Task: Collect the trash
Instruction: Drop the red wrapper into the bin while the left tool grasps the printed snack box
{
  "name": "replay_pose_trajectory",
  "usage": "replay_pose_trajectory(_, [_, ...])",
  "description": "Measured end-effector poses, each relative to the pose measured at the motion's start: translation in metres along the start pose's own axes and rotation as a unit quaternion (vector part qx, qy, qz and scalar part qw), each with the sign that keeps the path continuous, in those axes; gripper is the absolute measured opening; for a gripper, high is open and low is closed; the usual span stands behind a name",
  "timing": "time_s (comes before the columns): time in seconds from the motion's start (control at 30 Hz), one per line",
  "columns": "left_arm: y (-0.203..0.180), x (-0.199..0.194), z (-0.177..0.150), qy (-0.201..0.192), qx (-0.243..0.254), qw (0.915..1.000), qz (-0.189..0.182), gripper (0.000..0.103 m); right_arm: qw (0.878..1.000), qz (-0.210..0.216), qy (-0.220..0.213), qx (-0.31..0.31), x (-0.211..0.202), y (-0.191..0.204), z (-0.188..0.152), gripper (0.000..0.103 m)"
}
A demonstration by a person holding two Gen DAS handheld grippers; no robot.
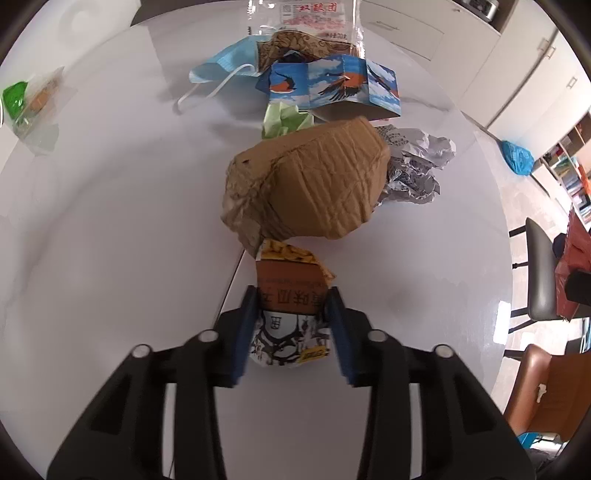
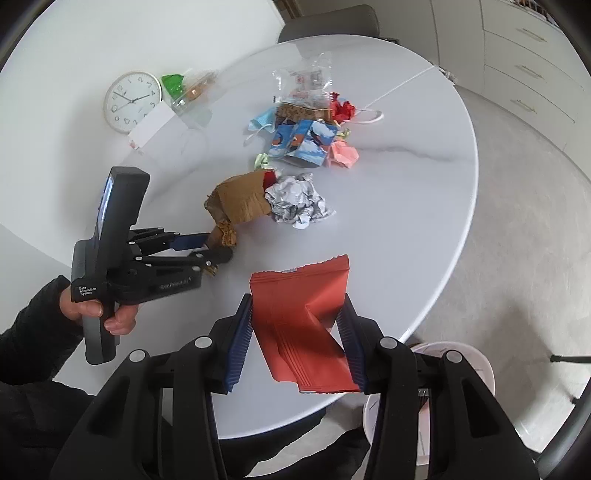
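Note:
In the left wrist view my left gripper (image 1: 292, 291) is shut on an orange, white and black snack packet (image 1: 288, 321) lying on the white round table (image 1: 110, 221). Just beyond it sits crumpled brown cardboard (image 1: 310, 184). The right wrist view shows the same left gripper (image 2: 212, 247), held by a hand in a dark sleeve, at the near end of the brown cardboard (image 2: 240, 199). My right gripper (image 2: 295, 301) is shut on a flat red pouch (image 2: 303, 321), held above the table's near edge.
Behind the cardboard lie crumpled white paper (image 1: 417, 166), green paper (image 1: 284, 120), a blue bird carton (image 1: 332, 88), a face mask (image 1: 221, 66) and a clear bag (image 1: 310, 18). A clock (image 2: 133, 101) and white box (image 2: 151, 127) lie far left. A white bin (image 2: 476, 365) stands below the table edge.

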State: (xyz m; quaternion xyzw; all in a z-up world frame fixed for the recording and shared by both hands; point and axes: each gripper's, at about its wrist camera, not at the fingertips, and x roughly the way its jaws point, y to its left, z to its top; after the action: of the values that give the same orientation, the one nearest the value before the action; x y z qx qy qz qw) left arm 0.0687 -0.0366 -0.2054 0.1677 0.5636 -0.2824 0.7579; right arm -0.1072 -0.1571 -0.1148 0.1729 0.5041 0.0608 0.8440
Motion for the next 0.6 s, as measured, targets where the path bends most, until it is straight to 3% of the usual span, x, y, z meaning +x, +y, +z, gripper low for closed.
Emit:
replay_pose_trajectory(0.33, [-0.02,-0.048,-0.011,-0.011,-0.025,0.9996,0.001,0.035,0.998,-0.023,-0.011,0.063,-0.014,-0.019,-0.016,0.046])
replay_pose_trajectory(0.6, [-0.088,-0.087,-0.015,-0.042,0.039,0.9981,-0.022,0.035,0.988,-0.095,0.006,0.118,-0.042,-0.083,-0.071,0.046])
